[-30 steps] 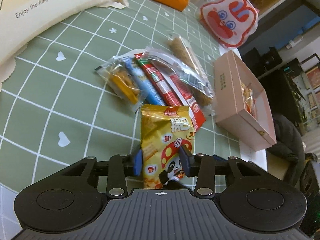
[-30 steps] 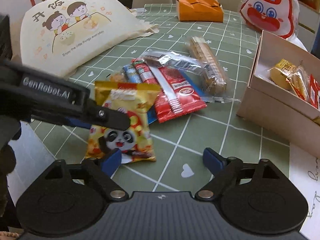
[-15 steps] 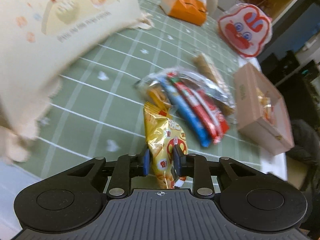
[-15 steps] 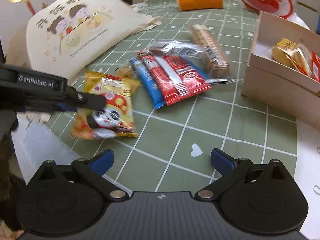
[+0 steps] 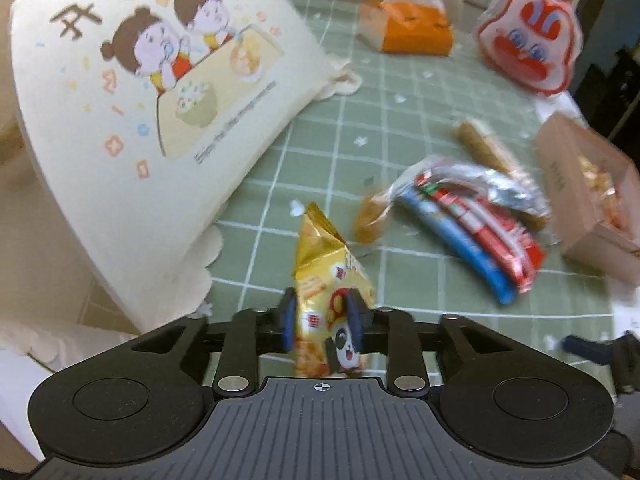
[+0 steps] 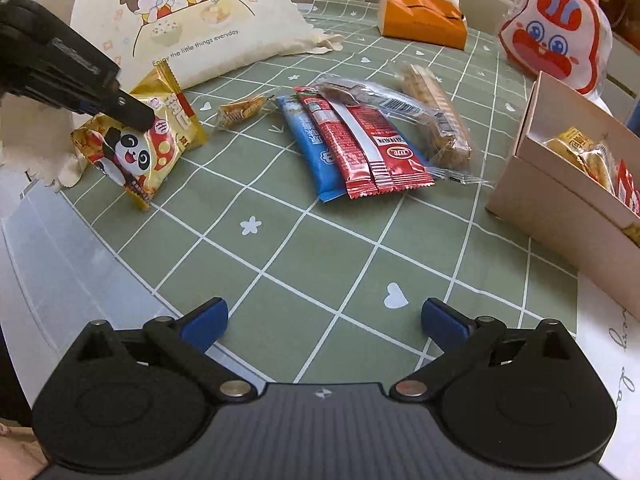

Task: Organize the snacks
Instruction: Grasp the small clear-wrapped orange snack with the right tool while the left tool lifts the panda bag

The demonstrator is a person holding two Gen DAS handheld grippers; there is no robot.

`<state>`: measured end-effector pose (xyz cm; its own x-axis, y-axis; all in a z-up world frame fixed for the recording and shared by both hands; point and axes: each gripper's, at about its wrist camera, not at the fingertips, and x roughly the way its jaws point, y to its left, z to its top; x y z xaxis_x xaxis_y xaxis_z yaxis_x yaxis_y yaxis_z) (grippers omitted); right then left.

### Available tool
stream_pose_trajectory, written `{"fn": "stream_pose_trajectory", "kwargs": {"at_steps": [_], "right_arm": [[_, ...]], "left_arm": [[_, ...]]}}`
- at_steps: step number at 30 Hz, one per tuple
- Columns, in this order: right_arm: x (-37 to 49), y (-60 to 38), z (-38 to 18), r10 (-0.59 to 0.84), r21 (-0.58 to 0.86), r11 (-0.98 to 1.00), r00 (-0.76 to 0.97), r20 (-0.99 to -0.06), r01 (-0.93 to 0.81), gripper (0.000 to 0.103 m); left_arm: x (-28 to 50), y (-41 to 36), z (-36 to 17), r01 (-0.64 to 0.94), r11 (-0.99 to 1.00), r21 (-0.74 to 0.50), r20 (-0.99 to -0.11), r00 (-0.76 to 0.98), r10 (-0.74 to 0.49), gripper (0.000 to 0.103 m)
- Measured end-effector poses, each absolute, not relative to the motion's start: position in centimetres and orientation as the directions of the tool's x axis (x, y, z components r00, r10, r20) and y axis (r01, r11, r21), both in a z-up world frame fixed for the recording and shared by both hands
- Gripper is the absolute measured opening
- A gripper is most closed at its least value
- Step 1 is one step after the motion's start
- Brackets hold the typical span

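Note:
My left gripper [image 5: 322,320] is shut on a yellow panda snack bag [image 5: 326,276] and holds it lifted, near the table's left edge; the bag [image 6: 140,136] and that gripper [image 6: 128,110] also show in the right wrist view. My right gripper [image 6: 322,320] is open and empty above the green checked tablecloth [image 6: 320,248]. A pile of snacks lies mid-table: a blue bar [image 6: 316,152], red sticks [image 6: 360,148], a clear-wrapped biscuit pack [image 6: 436,120] and a small orange snack [image 6: 240,110]. A pink cardboard box [image 6: 560,184] with several snacks inside stands at the right.
A cream cartoon-printed bag [image 6: 188,20] lies at the back left. An orange box [image 6: 424,20] and a red-and-white rabbit-face bag [image 6: 556,40] stand at the back. Chairs stand behind the table. The table edge runs along the left.
My left gripper has lifted the panda bag off the pile and carried it left toward the cream bag. The right gripper has drawn back slightly and stays open.

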<state>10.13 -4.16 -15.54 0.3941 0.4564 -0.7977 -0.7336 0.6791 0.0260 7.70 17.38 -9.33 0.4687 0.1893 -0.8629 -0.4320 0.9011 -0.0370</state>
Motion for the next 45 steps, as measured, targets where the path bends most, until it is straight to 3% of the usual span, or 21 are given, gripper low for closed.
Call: {"fn": "stream_pose_trajectory", "kwargs": {"at_steps": [6,9,14,19,22,25,26,27,29,36,42,44,45], "right_arm": [[10.5,-3.7,-15.6,0.465,0.024,0.666,0.390,-0.795,-0.746,0.102],[11.3,-2.9,-14.9,0.478,0.015,0.645,0.388,-0.788,-0.764,0.095],[12.6,0.1,-11.1,0.551,-0.084,0.594,0.481,-0.682,-0.800,0.091],[14.7,6.9,-10.2,0.595,-0.098,0.475,0.402,-0.697,-0.874,0.060],[15.6,10.6,-11.9,0.574,-0.107,0.453,0.381,-0.725,-0.885,0.056],[16.5,12.5,-13.7,0.532,-0.098,0.474,0.374,-0.760,-0.875,0.045],[16.4,12.3,-13.6,0.535,-0.100,0.480,0.381,-0.754,-0.872,0.039],[16.6,12.1,-13.4,0.533,-0.075,0.475,0.355,-0.768,-0.877,0.025],[16.6,10.7,-13.0,0.548,0.005,0.471,0.288,-0.785,-0.882,0.025],[15.5,2.1,-12.3,0.527,0.084,0.552,0.270,-0.806,-0.830,0.024],[13.7,-5.1,-13.0,0.438,0.024,0.647,0.345,-0.830,-0.762,0.024],[13.2,-6.2,-13.5,0.413,0.014,0.663,0.350,-0.840,-0.748,0.031],[13.0,-6.8,-13.7,0.410,0.020,0.672,0.349,-0.843,-0.740,0.042]], "left_arm": [[6.7,20.3,-10.8,-0.485,0.853,-0.195,-0.861,0.501,0.088,0.042],[5.7,21.9,-11.8,-0.504,0.805,-0.311,-0.842,0.540,0.013,0.044],[4.5,22.3,-12.3,-0.477,0.794,-0.378,-0.817,0.575,-0.044,0.039],[2.9,22.1,-11.6,-0.479,0.814,-0.328,-0.838,0.546,-0.016,0.039],[2.4,21.5,-11.3,-0.486,0.822,-0.295,-0.849,0.528,0.007,0.039],[2.5,20.5,-10.9,-0.477,0.839,-0.262,-0.853,0.521,0.029,0.037],[2.5,20.3,-10.8,-0.471,0.841,-0.265,-0.853,0.521,0.024,0.035],[2.6,19.9,-10.8,-0.463,0.844,-0.271,-0.853,0.521,0.013,0.034],[3.2,19.1,-10.7,-0.438,0.855,-0.277,-0.854,0.520,-0.009,0.033],[5.6,14.5,-10.3,-0.306,0.910,-0.279,-0.859,0.504,-0.093,0.030],[7.2,11.8,-10.4,-0.240,0.931,-0.275,-0.867,0.480,-0.133,0.029],[7.6,11.4,-10.5,-0.233,0.933,-0.275,-0.869,0.476,-0.137,0.029],[7.7,11.3,-10.6,-0.232,0.932,-0.278,-0.869,0.474,-0.141,0.029]]}}
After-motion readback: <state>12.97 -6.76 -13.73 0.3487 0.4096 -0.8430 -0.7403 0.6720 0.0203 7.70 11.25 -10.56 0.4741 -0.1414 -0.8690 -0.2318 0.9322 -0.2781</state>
